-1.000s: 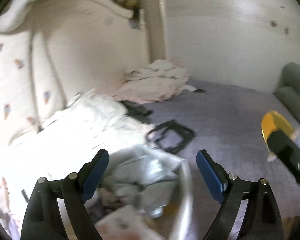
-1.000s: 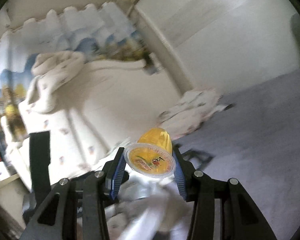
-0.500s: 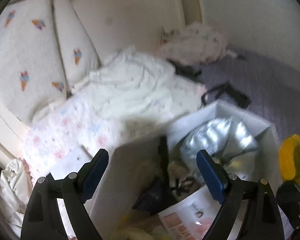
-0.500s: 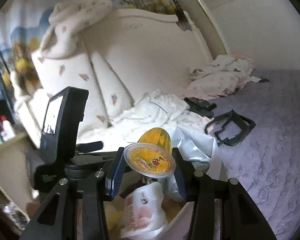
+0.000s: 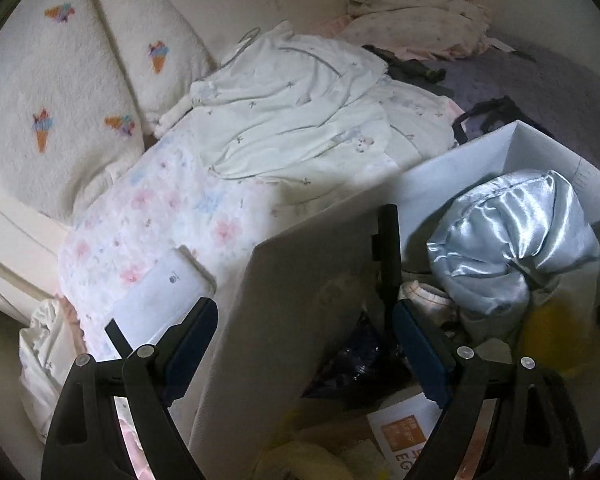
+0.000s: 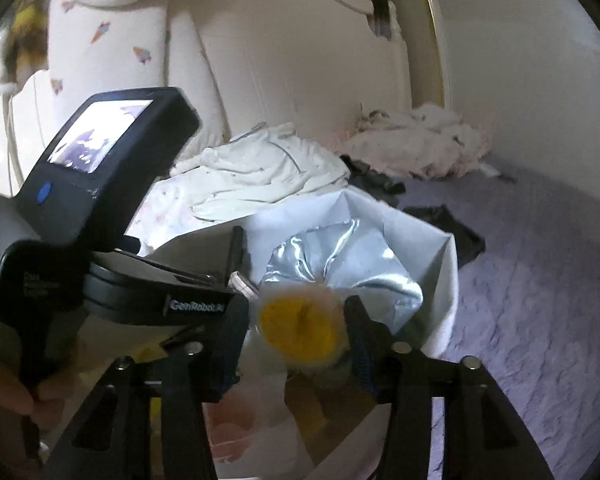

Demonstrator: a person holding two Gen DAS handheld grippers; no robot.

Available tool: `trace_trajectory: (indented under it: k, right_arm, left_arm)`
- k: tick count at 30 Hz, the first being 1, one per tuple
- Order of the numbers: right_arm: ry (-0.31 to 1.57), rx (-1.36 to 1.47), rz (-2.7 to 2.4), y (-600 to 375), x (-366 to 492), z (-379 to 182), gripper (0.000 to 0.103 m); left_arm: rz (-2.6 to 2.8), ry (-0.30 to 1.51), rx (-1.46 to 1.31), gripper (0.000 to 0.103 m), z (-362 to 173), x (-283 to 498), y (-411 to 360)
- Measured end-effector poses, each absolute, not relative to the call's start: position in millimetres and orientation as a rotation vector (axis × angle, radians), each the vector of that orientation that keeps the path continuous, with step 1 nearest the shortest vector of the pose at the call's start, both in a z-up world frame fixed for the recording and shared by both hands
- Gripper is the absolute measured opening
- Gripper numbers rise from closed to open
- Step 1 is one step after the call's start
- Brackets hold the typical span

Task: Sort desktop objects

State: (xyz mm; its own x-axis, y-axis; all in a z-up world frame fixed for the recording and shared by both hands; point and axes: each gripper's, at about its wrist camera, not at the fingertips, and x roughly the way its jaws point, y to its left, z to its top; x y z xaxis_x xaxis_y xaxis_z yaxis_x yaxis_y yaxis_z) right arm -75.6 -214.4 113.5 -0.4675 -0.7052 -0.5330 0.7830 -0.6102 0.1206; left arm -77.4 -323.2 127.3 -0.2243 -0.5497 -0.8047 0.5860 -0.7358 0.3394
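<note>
The right tool [image 6: 300, 330] is spreading its jaws around a yellow jelly cup [image 6: 300, 328], blurred, hanging between them directly above the white box [image 5: 460, 168], likely to drop it in. The left tool [image 5: 304, 340] is gaping wide and empty, straddling the box's near wall beside a silver pouch [image 5: 516, 240].
</note>
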Motion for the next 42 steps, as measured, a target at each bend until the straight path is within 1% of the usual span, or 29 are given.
trace_trajectory:
  k: [1,2,5,10,15,18,21,22,24,25,26,28,29,31,32,36,38,40,42]
  right_arm:
    - [0.179,0.677,-2.141,-213,-76,114,0.054]
    - [0.171,0.670,-2.148,-211,-76,116,0.055]
    - [0.130,0.666,-2.154,-202,-79,123,0.055]
    - [0.087,0.640,-2.235,-173,-81,143,0.055]
    - [0.011,0.690,-2.404,-98,-59,161,0.055]
    - [0.017,0.728,-2.512,-43,-36,176,0.056]
    - [0.021,0.742,-2.632,15,0,194,0.056]
    - [0.025,0.745,-2.658,28,9,199,0.058]
    - [0.025,0.752,-2.712,54,29,206,0.062]
    - [0.038,0.766,-2.731,67,40,208,0.070]
    - [0.070,0.785,-2.746,79,50,206,0.074]
    - [0.096,0.826,-2.792,96,63,200,0.074]
    - [0.084,0.853,-2.807,104,68,195,0.074]
    - [0.020,0.938,-2.787,120,73,178,0.074]
    - [-0.007,0.970,-2.770,125,74,169,0.074]
    - [0.072,1.060,-2.751,116,70,124,0.074]
    - [0.028,1.088,-2.723,109,63,98,0.074]
    - [-0.069,1.112,-2.700,101,49,73,0.074]
    - [-0.063,1.137,-2.698,88,35,51,0.074]
  left_arm:
    - [-2.020,0.048,1.305,0.089,128,-78,-323]
    - [-2.028,0.046,1.307,0.089,128,-78,-320]
    - [-2.065,0.008,1.304,0.089,133,-82,-310]
    - [-2.202,-0.067,1.228,0.088,161,-84,-264]
    - [-2.624,-0.044,1.123,0.087,209,-69,-176]
    - [-2.957,0.015,1.129,0.088,237,-53,-99]
    - [-3.105,-0.051,1.097,0.088,251,-33,-33]
    - [-3.144,-0.097,1.077,0.088,254,-23,-9]
    - [-3.186,-0.089,1.062,0.088,254,-2,27]
    - [-3.198,-0.071,1.076,0.089,251,5,38]
    - [-3.197,-0.068,1.121,0.090,243,14,51]
    - [-3.140,-0.110,1.233,0.090,228,18,65]
    - [-3.136,-0.150,1.235,0.090,222,20,70]
    - [-3.078,-0.243,1.109,0.090,202,31,73]
    - [-3.071,-0.237,1.083,0.090,190,36,68]
    - [-2.956,-0.298,1.143,0.090,146,29,52]
    - [-2.908,-0.317,1.140,0.090,126,20,40]
    - [-2.885,-0.312,1.122,0.090,106,9,24]
    - [-2.876,-0.368,1.070,0.090,81,6,9]
